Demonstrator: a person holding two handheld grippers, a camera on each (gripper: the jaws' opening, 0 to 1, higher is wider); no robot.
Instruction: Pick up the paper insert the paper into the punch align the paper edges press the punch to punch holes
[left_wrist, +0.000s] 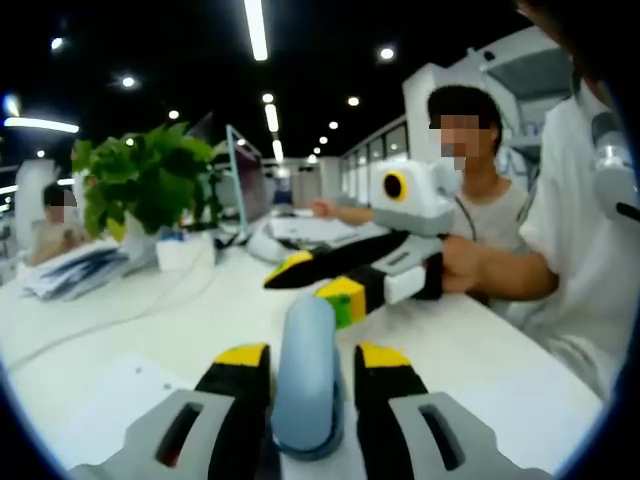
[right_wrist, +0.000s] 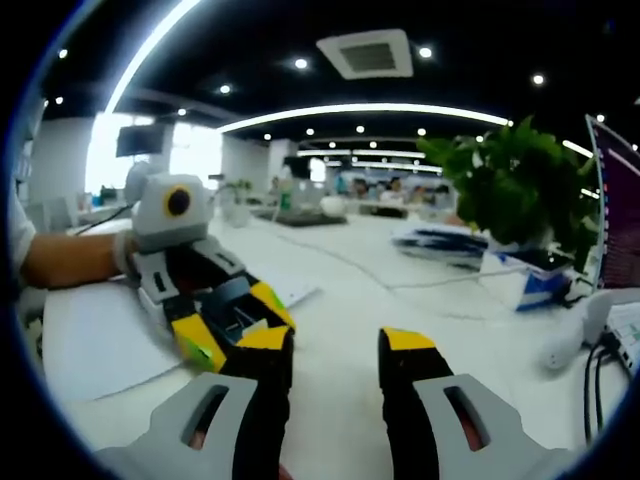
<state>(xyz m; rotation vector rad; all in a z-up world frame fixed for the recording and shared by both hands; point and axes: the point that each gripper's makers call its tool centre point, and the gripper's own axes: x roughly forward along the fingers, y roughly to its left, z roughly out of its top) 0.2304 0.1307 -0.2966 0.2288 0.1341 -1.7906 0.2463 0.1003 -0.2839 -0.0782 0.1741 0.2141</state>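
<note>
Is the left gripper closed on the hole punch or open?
Closed on it, apparently: in the left gripper view the blue hole punch sits between the left gripper jaws, both yellow-tipped jaws against its sides.

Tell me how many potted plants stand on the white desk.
1. The potted plant stands at the far left of the desk in the left gripper view, and at the right in the right gripper view. Others may be hidden.

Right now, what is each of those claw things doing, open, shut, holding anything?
Left gripper: jaws on both sides of the blue punch, seemingly gripping it.
Right gripper: open, holding nothing.
</note>
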